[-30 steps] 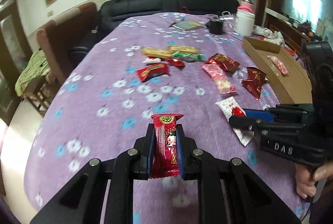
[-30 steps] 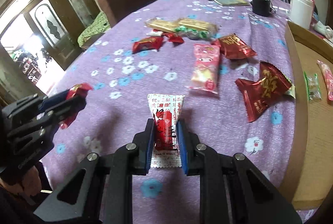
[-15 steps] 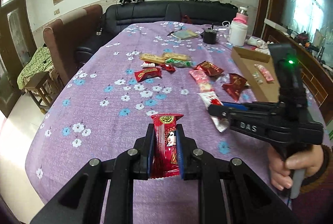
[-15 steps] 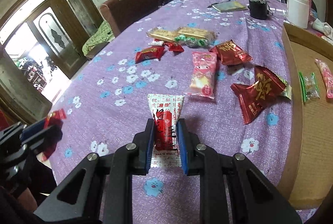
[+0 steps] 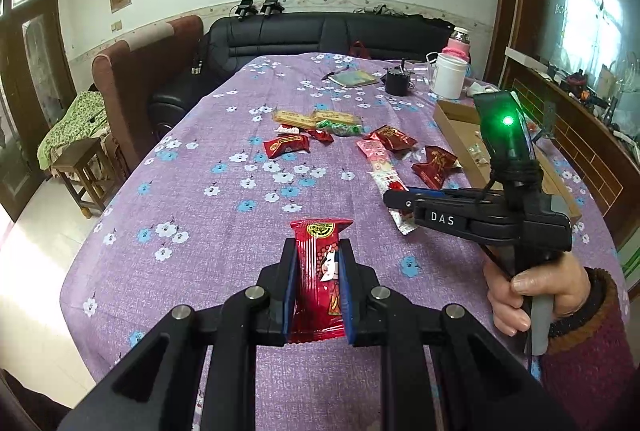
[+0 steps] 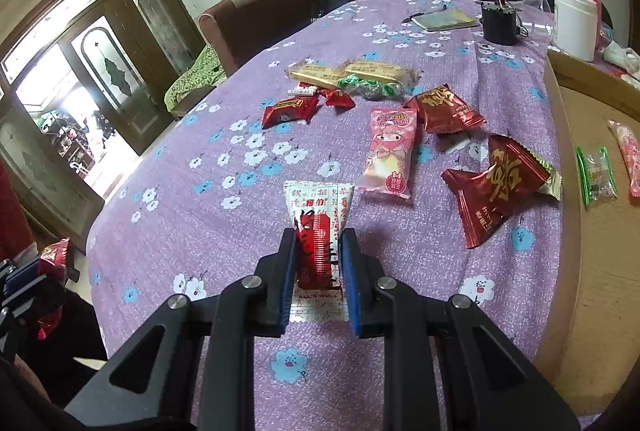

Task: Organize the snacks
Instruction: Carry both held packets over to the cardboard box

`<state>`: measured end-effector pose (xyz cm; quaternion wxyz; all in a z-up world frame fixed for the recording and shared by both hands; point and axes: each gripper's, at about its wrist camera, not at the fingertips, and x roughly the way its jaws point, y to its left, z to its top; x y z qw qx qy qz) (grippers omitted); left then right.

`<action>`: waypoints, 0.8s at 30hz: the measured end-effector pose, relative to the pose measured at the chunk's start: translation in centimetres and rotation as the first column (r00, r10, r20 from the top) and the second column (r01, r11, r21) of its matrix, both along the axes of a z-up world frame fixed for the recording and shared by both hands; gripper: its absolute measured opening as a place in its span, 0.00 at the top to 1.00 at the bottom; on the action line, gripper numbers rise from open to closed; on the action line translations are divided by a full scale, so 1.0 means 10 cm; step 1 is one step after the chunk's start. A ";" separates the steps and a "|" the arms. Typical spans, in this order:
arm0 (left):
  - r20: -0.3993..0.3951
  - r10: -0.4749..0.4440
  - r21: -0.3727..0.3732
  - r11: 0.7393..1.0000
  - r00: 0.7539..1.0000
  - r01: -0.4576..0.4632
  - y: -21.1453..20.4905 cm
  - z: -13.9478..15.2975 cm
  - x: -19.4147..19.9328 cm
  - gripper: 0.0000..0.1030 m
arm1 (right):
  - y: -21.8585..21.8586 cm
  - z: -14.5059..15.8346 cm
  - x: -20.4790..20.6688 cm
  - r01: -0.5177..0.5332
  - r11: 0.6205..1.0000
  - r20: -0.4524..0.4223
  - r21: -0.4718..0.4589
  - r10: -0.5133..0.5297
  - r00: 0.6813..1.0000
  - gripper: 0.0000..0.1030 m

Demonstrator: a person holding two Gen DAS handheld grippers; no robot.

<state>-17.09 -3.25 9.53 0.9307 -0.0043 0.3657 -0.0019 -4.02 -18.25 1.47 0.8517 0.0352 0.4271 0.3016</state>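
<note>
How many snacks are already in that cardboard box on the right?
2: a green-edged clear packet and a pink packet beside it, both on the floor of the box. The picture cuts the box off, so more may be hidden.

Your right gripper (image 6: 318,255) clamps a white snack packet with a red centre (image 6: 319,227) above the purple flowered tablecloth (image 6: 224,215). Ahead lie a pink packet (image 6: 390,155) and two red packets (image 6: 494,187). Your left gripper (image 6: 38,277), at the left edge, holds a red wrapper (image 6: 54,253).
</note>
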 end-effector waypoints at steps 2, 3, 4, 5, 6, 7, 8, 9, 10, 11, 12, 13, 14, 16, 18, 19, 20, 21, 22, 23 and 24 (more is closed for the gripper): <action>-0.003 -0.002 -0.005 1.000 1.000 0.002 -0.01 -0.02 0.04 0.83 | 0.00 0.02 -0.02 -0.007 1.000 0.008 0.009 0.006 1.000 0.76; -0.005 -0.002 -0.011 1.000 1.000 0.002 -0.01 -0.02 0.05 0.83 | -0.01 0.04 -0.02 -0.006 1.000 0.011 0.013 0.006 1.000 0.76; -0.010 -0.002 -0.019 1.000 1.000 0.001 0.00 -0.04 0.09 0.83 | -0.01 0.04 -0.02 -0.007 1.000 0.010 0.015 0.007 1.000 0.76; -0.013 -0.002 -0.025 1.000 1.000 0.002 0.01 -0.05 0.09 0.83 | -0.01 0.03 -0.02 -0.006 1.000 0.008 0.018 0.006 1.000 0.76; -0.017 -0.002 -0.031 1.000 1.000 0.001 0.01 -0.07 0.11 0.83 | -0.02 0.03 -0.01 -0.002 1.000 0.004 0.020 0.002 1.000 0.76; -0.023 -0.004 -0.038 0.999 1.000 0.003 0.01 -0.09 0.13 0.83 | -0.02 0.02 -0.01 -0.001 1.000 0.002 0.023 0.001 1.000 0.76; -0.028 -0.007 -0.041 0.999 1.000 0.006 0.00 -0.10 0.14 0.83 | -0.02 0.02 0.00 -0.002 1.000 0.000 0.025 0.002 1.000 0.76; -0.033 -0.010 -0.043 0.999 0.999 0.009 0.00 -0.11 0.16 0.83 | -0.02 0.02 0.00 -0.002 1.000 0.001 0.025 0.002 1.000 0.76; -0.037 -0.014 -0.044 0.999 0.999 0.012 -0.01 -0.13 0.18 0.83 | -0.03 0.02 0.00 -0.001 1.000 0.002 0.026 0.001 1.000 0.76; -0.042 -0.020 -0.044 0.999 0.999 0.018 -0.03 -0.14 0.20 0.83 | -0.03 0.02 0.00 -0.002 1.000 0.001 0.028 0.002 1.000 0.76; -0.045 -0.025 -0.045 0.999 0.999 0.023 -0.04 -0.15 0.22 0.83 | -0.03 0.02 0.00 -0.003 1.000 0.000 0.029 0.003 1.000 0.76; -0.047 -0.031 -0.048 0.998 0.998 0.029 -0.04 -0.16 0.24 0.83 | -0.04 0.02 0.01 0.000 1.000 0.001 0.027 0.000 1.000 0.76; -0.048 -0.039 -0.054 0.998 0.998 0.036 -0.05 -0.17 0.26 0.83 | -0.04 0.02 0.01 0.003 1.000 0.001 0.027 -0.003 1.000 0.76; -0.050 -0.052 -0.061 0.997 0.997 0.049 -0.06 -0.18 0.30 0.83 | -0.05 0.00 0.03 0.009 0.999 -0.008 0.032 -0.008 1.000 0.76; -0.053 -0.064 -0.069 0.996 0.997 0.060 -0.07 -0.20 0.34 0.83 | -0.06 0.00 0.04 0.012 0.999 -0.013 0.033 -0.011 1.000 0.76; -0.057 -0.069 -0.075 0.995 0.996 0.065 -0.07 -0.21 0.36 0.83 | -0.06 0.00 0.04 0.011 0.999 -0.014 0.034 -0.010 1.000 0.76; -0.061 -0.075 -0.079 0.994 0.995 0.070 -0.07 -0.23 0.39 0.83 | -0.06 0.00 0.04 0.010 0.999 -0.012 0.035 -0.009 1.000 0.76; -0.065 -0.077 -0.081 0.994 0.995 0.072 -0.07 -0.25 0.41 0.83 | -0.06 0.00 0.04 0.008 0.999 -0.011 0.035 -0.008 1.000 0.76; -0.070 -0.080 -0.082 0.994 0.994 0.075 -0.07 -0.27 0.44 0.83 | -0.06 -0.01 0.05 0.006 0.999 -0.013 0.032 -0.006 1.000 0.76; -0.073 -0.084 -0.082 0.994 0.994 0.078 -0.07 -0.29 0.46 0.83 | -0.06 -0.01 0.04 0.006 0.999 -0.014 0.032 -0.005 1.000 0.76; -0.076 -0.087 -0.083 0.993 0.993 0.080 -0.07 -0.30 0.48 0.83 | -0.06 -0.01 0.04 0.006 0.999 -0.014 0.033 -0.005 1.000 0.76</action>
